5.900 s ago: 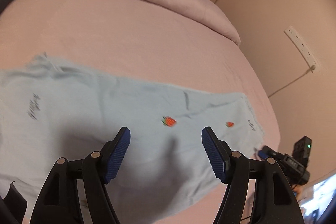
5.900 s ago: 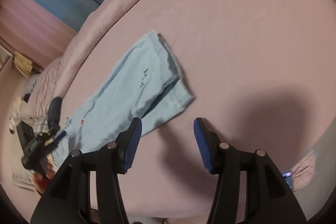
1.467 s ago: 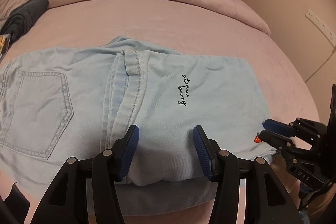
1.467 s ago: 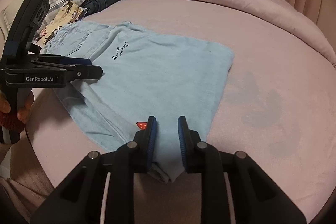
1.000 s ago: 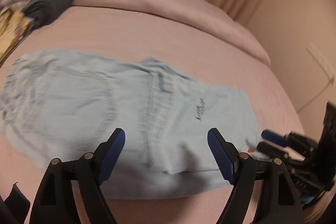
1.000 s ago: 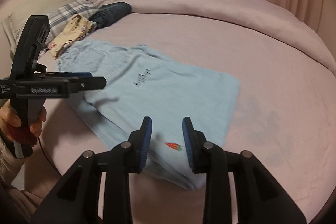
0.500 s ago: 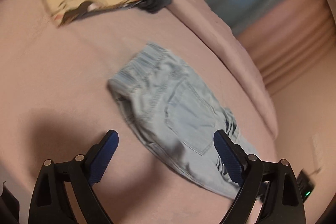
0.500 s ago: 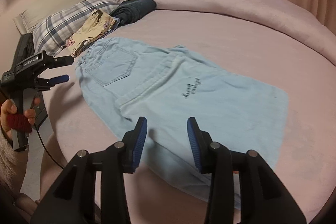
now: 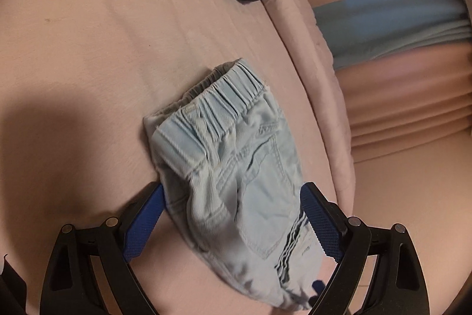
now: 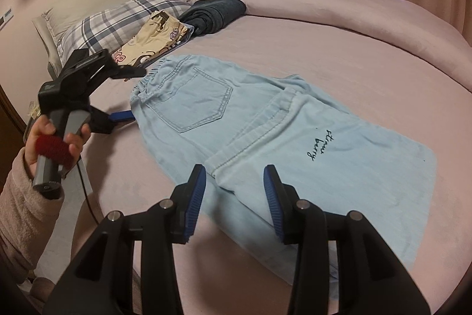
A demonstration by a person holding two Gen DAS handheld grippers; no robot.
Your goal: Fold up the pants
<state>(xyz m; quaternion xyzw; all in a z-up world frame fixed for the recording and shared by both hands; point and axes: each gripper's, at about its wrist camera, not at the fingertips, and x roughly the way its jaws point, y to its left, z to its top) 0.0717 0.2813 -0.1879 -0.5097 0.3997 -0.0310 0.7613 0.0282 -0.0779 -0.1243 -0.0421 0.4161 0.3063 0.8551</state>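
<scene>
Right gripper (image 10: 233, 194), black frame with blue ribbed pads: jaws part-way apart and empty, hovering over the near edge of the folded pale-blue denim pants (image 10: 283, 143). A second and a half ago they were nearly closed at the hem corner beside the strawberry patch; now released, gripper shifted toward the mid-seam.

Left gripper (image 9: 233, 223): jaws wide, pads either side of the waist end, cloth between them but no pad visibly pressing. It was at the garment's middle before; it has since swung to the elastic waistband (image 9: 218, 96) and rolled.

Reading: the leg-end fold looks done and let go. Judged next step: take the waist end over for the closing fold.

Garment: lies flat on the pink bedsheet (image 10: 354, 55), near the bed's edge. Back pocket (image 10: 197, 99) faces up; leg section doubled over, dark script lettering (image 10: 321, 143) on top. Waistband gathered, slightly rumpled. Edges roughly square, a lower layer showing along the near edge.

Farther off: a cream printed folded garment (image 10: 153, 40), a dark rolled garment (image 10: 215, 11), a plaid pillow (image 10: 118, 16).
</scene>
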